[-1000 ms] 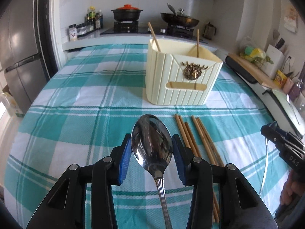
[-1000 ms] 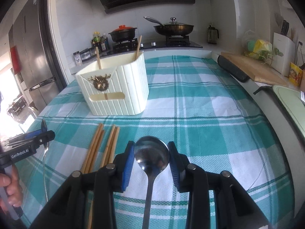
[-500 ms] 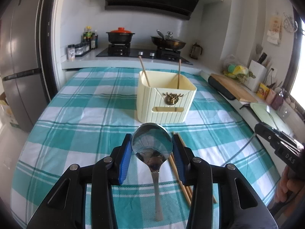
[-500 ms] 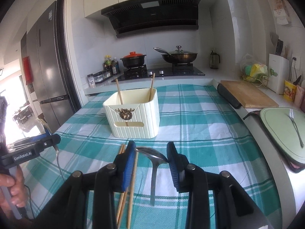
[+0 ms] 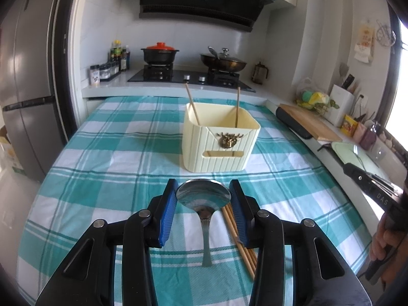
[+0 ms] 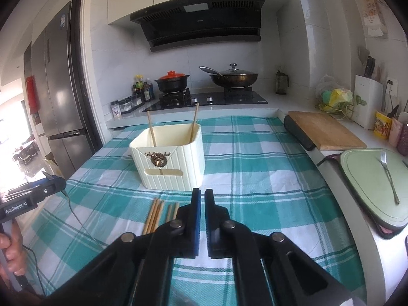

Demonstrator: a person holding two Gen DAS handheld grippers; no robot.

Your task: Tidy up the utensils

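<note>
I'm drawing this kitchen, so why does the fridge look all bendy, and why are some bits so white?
Left wrist view: the fisheye lens bows the fridge and darkens the corners; the window is washed-out white; the spoon shines like a mirror. Right wrist view: same bending, and the doorway at the left edge glares white.

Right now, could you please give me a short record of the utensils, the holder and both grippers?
left gripper: shut on the shiny metal spoon, pads at the sides of its bowl
right gripper: shut, jaws just closed, nothing between them
cream ribbed utensil holder: upright on the teal checked tablecloth
in holder: two wooden chopsticks, leaning
loose wooden chopsticks: lying on the cloth in front of the holder
</note>
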